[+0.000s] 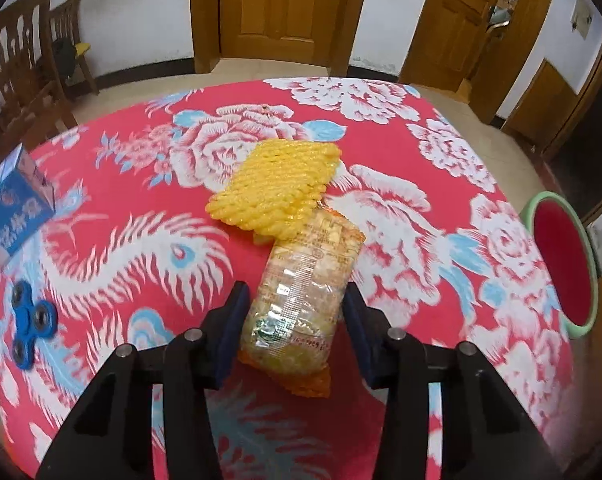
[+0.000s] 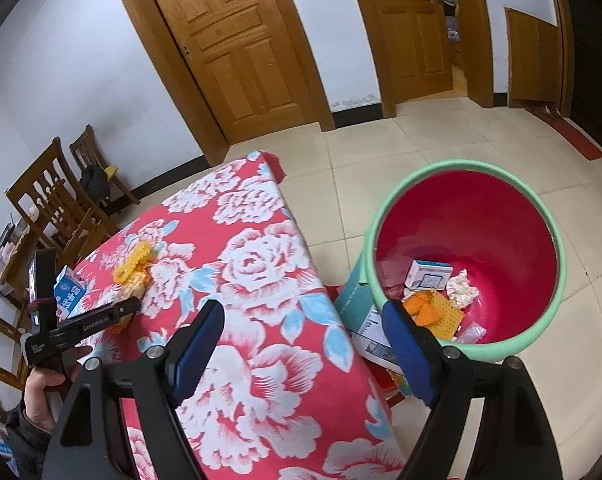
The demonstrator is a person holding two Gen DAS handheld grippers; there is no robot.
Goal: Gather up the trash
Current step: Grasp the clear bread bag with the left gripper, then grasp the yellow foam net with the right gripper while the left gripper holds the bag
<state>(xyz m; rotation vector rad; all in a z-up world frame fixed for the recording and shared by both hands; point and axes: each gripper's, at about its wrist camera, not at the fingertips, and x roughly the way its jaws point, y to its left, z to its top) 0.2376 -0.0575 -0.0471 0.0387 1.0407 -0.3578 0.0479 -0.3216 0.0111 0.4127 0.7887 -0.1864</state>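
Lying flat on the counter (image 1: 421, 240), right between the two pads of the left tongs (image 1: 295, 292): a snack packet (image 1: 305, 280). Runs long-ways straight ahead from the tongs, its far end leaning a little to the right. So caught across its short way, one blue pad at each long side. Very close on both sides, but cannot tell if really squeezing it or just beside it.

Looks see-through and crinkly, with pale yellow bits inside, a shiny seam down the middle and orange ends. Probably soft and slippery, so best pinched gently around the middle.

Touching the far end of the packet, further ahead: a yellow foam net (image 1: 275, 188), also trash by the look of it. Off to the left of the left tongs: a blue box (image 1: 13, 208) and a blue spinner (image 1: 31, 320), well apart from the packet.

Right tongs (image 2: 303, 312): wide apart, holding nothing, far from the packet, so clearly a job for the left hand. Just ahead and to the right of them, down on the floor: a green bin (image 2: 561, 272), red inside, with some trash in it already. From the left tongs, out past the right edge of the counter.
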